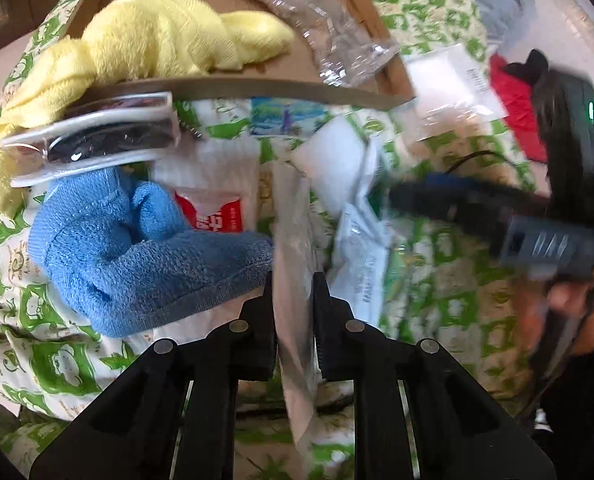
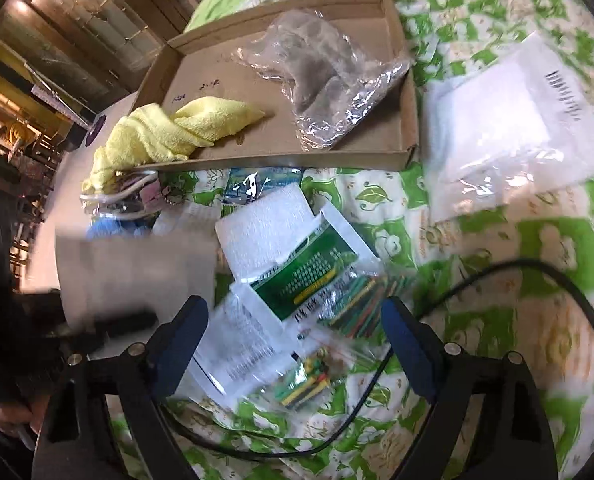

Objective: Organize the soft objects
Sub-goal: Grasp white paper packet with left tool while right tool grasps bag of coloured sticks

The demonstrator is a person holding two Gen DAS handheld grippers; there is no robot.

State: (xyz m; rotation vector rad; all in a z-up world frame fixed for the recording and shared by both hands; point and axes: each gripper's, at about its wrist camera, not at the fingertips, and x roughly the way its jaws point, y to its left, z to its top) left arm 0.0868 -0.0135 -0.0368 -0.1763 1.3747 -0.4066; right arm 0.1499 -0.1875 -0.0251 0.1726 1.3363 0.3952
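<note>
Pickup is under way: my left gripper (image 1: 294, 312) pinches a clear plastic sleeve (image 1: 293, 248), my right gripper (image 2: 295, 344) gapes over packets; next, lift toward the cardboard tray (image 1: 257, 88) ahead.

A matt brown cardboard tray (image 2: 397, 158) is being seen holding a fluffy yellow terry cloth (image 2: 165, 132) and a glossy crinkled clear plastic bag (image 2: 329, 76). A nubbly blue towel (image 1: 137, 248) is being shown on printed cotton bedding (image 2: 497, 248).
</note>
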